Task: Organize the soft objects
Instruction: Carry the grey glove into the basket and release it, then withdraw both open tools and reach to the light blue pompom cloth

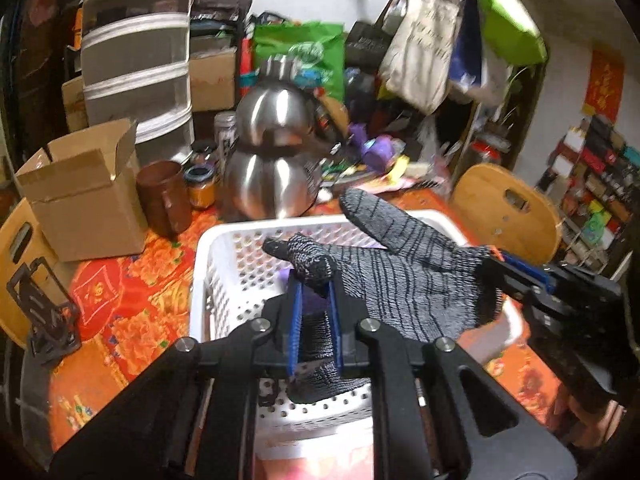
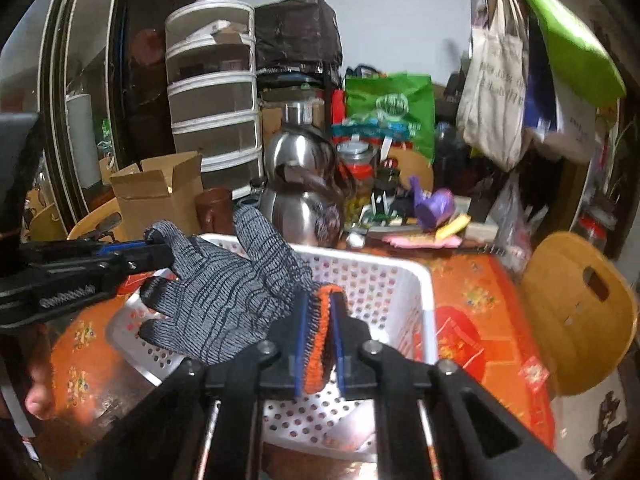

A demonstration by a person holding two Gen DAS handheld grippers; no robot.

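We held the glove (image 1: 400,276) stretched over the basket (image 1: 224,240), centre frame, ready to drop. Our left hand-held gripper (image 1: 314,280) pinched a fingertip; the right hand-held gripper (image 2: 320,312) clamped the orange cuff, at 3 o'clock, probably for flattening.

Warm indoor light is falling from above, leaving both views fairly dim and grainy. Bright streaks of glare are shining on the steel kettles (image 1: 276,148) at the table's far edge. The hanging bags (image 1: 424,36) at upper right are smearing with motion blur, and the glove (image 2: 224,284) is looking slightly soft. The fisheye is bending everything toward the rim, and black vignetting is swallowing all four corners of each frame.
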